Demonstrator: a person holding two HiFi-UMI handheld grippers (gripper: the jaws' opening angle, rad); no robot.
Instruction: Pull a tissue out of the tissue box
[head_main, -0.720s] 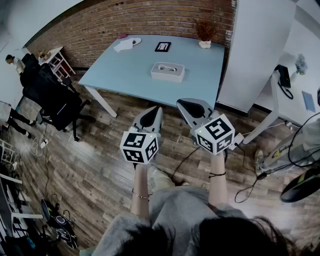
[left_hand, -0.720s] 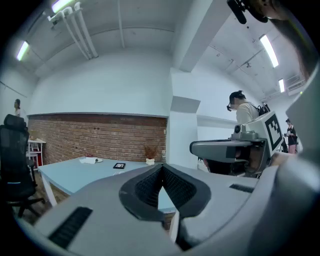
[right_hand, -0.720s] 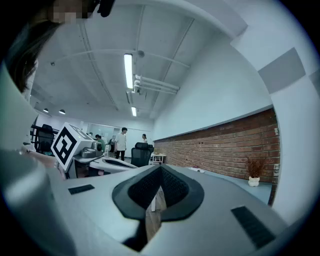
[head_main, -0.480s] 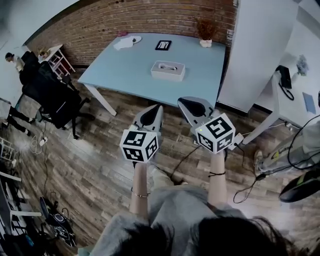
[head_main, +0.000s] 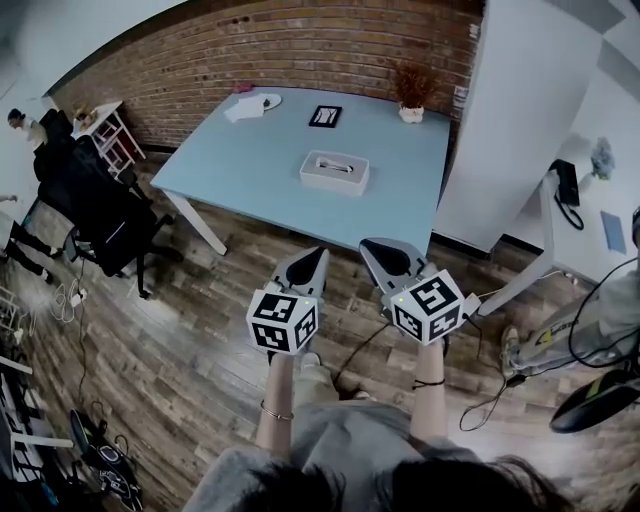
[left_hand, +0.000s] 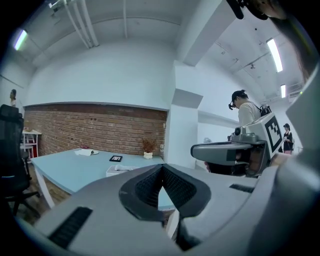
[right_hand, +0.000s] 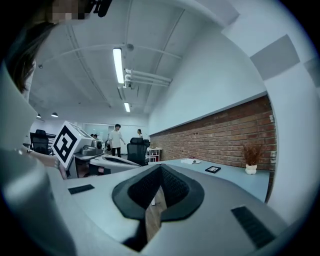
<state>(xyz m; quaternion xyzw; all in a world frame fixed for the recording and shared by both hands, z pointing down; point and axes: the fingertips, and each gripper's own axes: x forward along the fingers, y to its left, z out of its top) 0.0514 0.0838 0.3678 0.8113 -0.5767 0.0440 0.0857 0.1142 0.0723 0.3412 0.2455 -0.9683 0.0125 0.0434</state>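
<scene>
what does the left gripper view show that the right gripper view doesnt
Only the left gripper view: the tissue box on the table, and the right gripper seen side-on. Only the right gripper view: the left gripper with its marker cube. Both: the blue table, brick wall, potted plant, picture frame, and people standing far off.

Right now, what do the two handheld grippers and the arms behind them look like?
Both the left gripper and right gripper are pale grey moulded shells tapering to a beak, with dark ribbed pads inside. Each carries a white cube with black square markers: left cube, right cube. Forearms bare below a grey top; thin bracelet on the left wrist, dark band on the right.
</scene>
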